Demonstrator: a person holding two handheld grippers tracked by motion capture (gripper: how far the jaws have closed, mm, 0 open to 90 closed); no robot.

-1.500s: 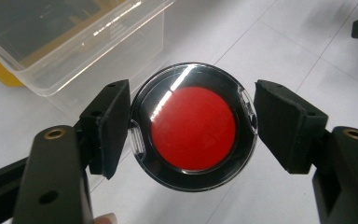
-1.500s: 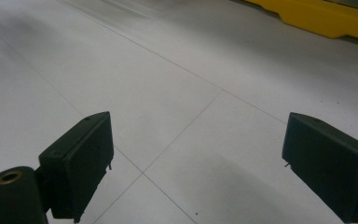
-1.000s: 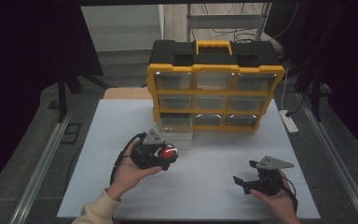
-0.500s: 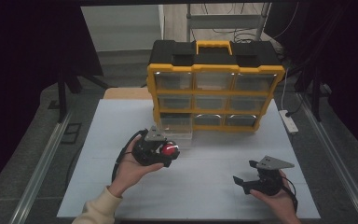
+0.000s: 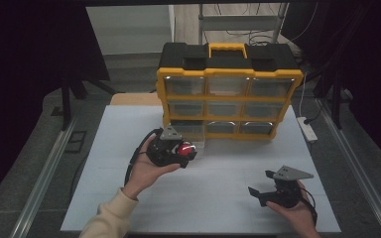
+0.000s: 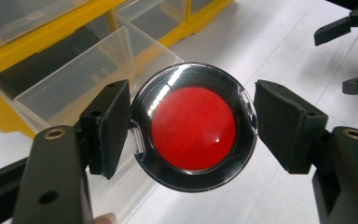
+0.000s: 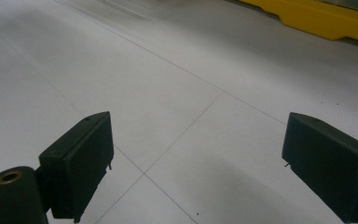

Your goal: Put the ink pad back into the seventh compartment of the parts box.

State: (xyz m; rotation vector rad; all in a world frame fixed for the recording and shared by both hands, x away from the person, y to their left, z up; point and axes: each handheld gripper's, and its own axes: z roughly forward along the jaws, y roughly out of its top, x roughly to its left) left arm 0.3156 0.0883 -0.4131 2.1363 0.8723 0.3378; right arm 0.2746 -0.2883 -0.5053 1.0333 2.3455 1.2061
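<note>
White surface (image 5: 129, 148) fronts the yellow drawer cabinet (image 5: 228, 94). A round red-centred case (image 6: 193, 127) is pinched at its rim by the left claw (image 6: 191, 128) above the pulled-out clear drawer (image 6: 98, 74); it could be squeezed out sideways. Right claw (image 7: 196, 158) is held wide, empty.

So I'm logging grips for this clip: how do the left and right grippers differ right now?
The left gripper is shut on a round red disc in a clear case, near the open clear drawer; the right gripper is open and holds nothing, over bare white table. Both have black padded jaws.
</note>
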